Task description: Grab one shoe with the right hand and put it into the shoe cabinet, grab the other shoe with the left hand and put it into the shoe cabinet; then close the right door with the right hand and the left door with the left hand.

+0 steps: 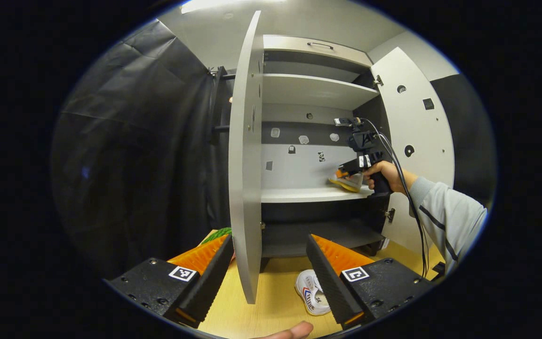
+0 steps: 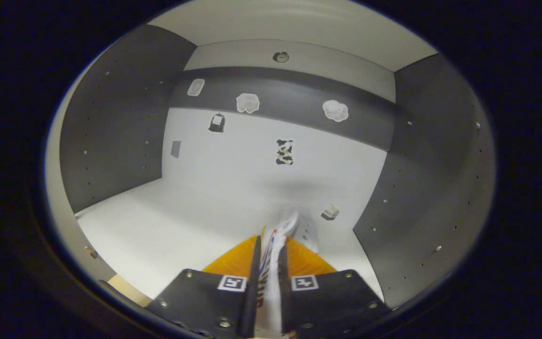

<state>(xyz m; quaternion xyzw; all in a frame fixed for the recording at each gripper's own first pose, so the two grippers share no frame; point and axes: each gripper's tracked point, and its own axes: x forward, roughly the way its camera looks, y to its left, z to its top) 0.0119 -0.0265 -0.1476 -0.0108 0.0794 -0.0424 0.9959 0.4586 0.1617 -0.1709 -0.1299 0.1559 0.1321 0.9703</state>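
The shoe cabinet (image 1: pixel 313 89) stands with both doors swung wide. My right gripper (image 2: pixel 269 263) is shut on a white shoe (image 2: pixel 286 225), holding it just above the white middle shelf (image 2: pixel 167 221) near the right wall. In the left gripper view that same shoe (image 1: pixel 348 181) shows a yellow sole at the shelf's right end, with the right gripper (image 1: pixel 346 173) and the hand holding it. My left gripper (image 1: pixel 271 268) is open low in front of the cabinet. The second white shoe (image 1: pixel 309 292) lies on the wooden floor beside its right finger (image 1: pixel 327 278).
The left door (image 1: pixel 246 155) stands edge-on straight ahead of my left gripper, reaching down between its fingers. The right door (image 1: pixel 417 141) opens behind the person's grey sleeve (image 1: pixel 450 216). A cable hangs from the right gripper. Small stickers dot the cabinet's back wall (image 2: pixel 271 160).
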